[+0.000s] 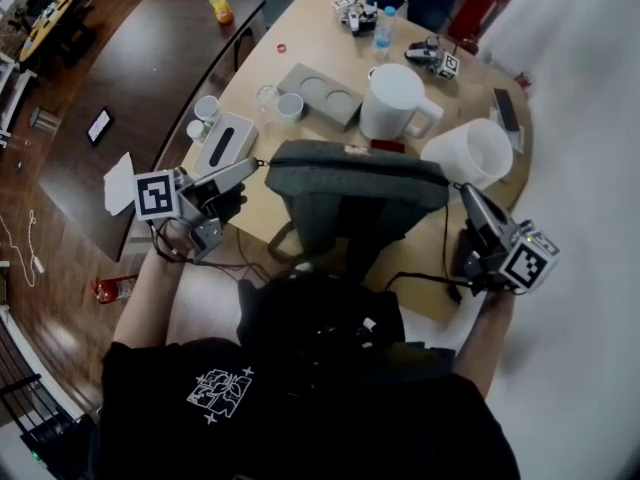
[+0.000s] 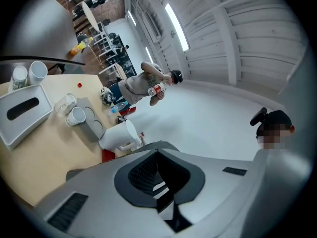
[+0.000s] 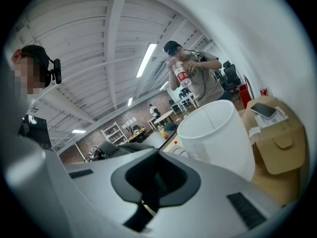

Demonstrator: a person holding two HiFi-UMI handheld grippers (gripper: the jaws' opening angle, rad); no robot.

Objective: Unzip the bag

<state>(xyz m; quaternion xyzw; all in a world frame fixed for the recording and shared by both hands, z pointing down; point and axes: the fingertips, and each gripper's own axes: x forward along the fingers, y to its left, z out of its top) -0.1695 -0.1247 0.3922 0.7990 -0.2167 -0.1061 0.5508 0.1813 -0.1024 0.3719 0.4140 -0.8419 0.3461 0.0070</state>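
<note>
- Left gripper (image 1: 250, 168): jaws pressed together, tip right at the bag's 9 o'clock end. It looks like the little dark zipper pull (image 1: 264, 163) is pinched in there, though it's tiny, so that's my read and not a sure thing.
- Right gripper (image 1: 463, 190): jaws together too, tip against the bag's 3 o'clock end. I can't tell if it's nipping fabric or just pressing on it.
- The bag (image 1: 355, 183) is a dark grey backpack standing at the near edge of the table (image 1: 320, 38), right between the two grippers.
- How I'd do the pull: drag the pull along the zipper's own line, not away from the bag. Go off-line and the tab probably slips out of the pinch.
- The right side should be the anchor. It's a soft bag, so without some counter-tension I'd expect it to slide or slump toward 9 instead of opening.
- Slow and steady, because a jerk could tip it off the near edge.
- Clutter to mind: a tissue box (image 1: 225, 143) at 10, a white jug (image 1: 393, 101) at 12 to 1, and a white tub (image 1: 472, 151) at 2. All are near enough to get bumped.
</note>
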